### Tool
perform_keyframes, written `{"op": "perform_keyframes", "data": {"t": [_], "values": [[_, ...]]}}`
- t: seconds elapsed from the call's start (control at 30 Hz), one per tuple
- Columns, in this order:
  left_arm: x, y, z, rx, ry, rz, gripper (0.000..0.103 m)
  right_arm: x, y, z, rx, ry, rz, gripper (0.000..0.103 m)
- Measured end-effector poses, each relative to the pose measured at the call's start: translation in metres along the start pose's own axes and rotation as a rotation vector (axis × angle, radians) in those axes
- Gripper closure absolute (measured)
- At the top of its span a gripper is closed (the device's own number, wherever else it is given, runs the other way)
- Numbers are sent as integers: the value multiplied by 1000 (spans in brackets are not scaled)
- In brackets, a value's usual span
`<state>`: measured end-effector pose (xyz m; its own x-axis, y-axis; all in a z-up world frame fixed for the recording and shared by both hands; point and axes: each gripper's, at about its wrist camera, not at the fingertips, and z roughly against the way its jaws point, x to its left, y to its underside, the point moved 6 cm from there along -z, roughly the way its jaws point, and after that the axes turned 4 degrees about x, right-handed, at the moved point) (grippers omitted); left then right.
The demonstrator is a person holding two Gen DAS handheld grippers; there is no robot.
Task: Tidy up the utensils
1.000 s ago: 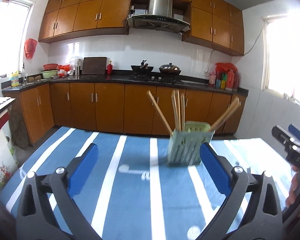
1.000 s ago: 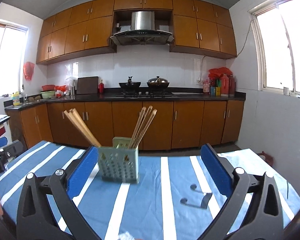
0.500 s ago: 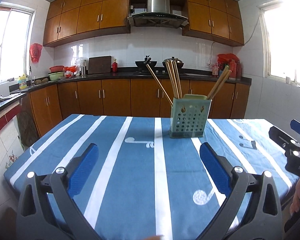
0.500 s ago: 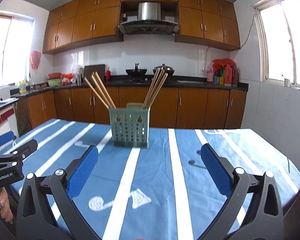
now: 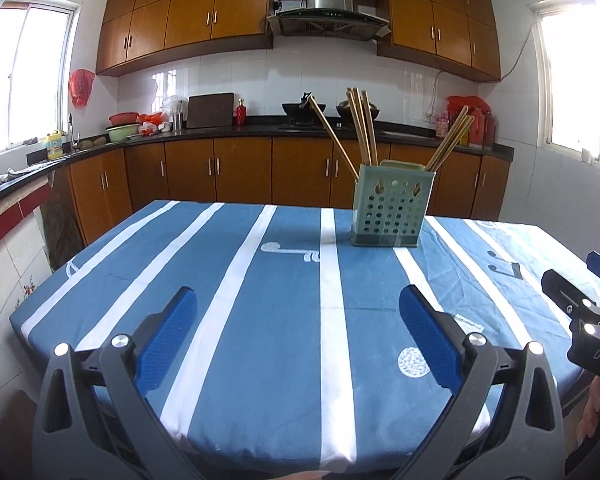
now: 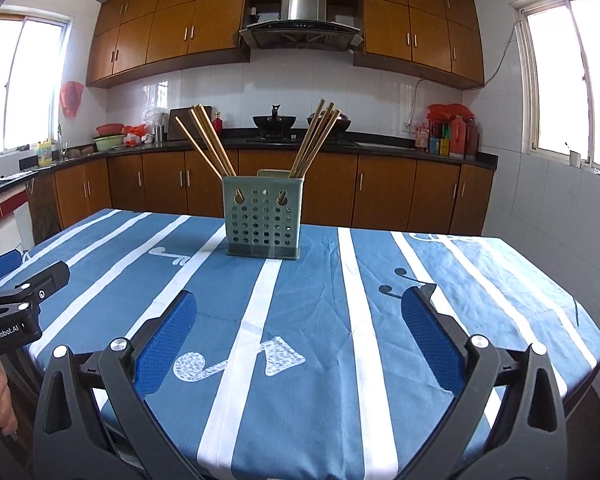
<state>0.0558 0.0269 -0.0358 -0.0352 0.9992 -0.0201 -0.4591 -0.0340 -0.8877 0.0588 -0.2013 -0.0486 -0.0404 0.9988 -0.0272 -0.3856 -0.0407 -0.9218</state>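
Observation:
A pale green perforated utensil holder (image 5: 391,205) (image 6: 262,218) stands upright on the far half of a table with a blue and white striped cloth (image 5: 284,300) (image 6: 320,320). Several wooden chopsticks (image 5: 362,128) (image 6: 208,140) lean out of it in separate bunches. My left gripper (image 5: 298,312) hangs open over the table's near edge, well short of the holder, nothing between its blue pads. My right gripper (image 6: 300,312) is likewise open and empty, the holder ahead and slightly left. Each gripper shows at the other view's edge, held by a hand.
Wooden cabinets and a dark counter (image 5: 260,130) with a stove, woks and bottles run behind the table. A second counter (image 5: 16,184) lies on the left. The right side has a tiled wall and a window (image 6: 556,80).
Both grippers have pulled back from the holder and dropped lower toward the table's near edge. The holder and chopsticks stand further off. Both stay open.

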Motion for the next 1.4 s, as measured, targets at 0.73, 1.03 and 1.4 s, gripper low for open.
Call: {"op": "perform_keyframes", "data": {"t": [0.73,1.03,1.4], "values": [[-13,8,-9,46,18,-23,4,-9,11,-7,57,-12,-46,2],[-13,8,-9,47,19,-23,4,-10,12,-6,57,-13,-46,2],[-13,8,-10,47,21,-24,4,-11,12,-6,58,-14,-47,2]]}}
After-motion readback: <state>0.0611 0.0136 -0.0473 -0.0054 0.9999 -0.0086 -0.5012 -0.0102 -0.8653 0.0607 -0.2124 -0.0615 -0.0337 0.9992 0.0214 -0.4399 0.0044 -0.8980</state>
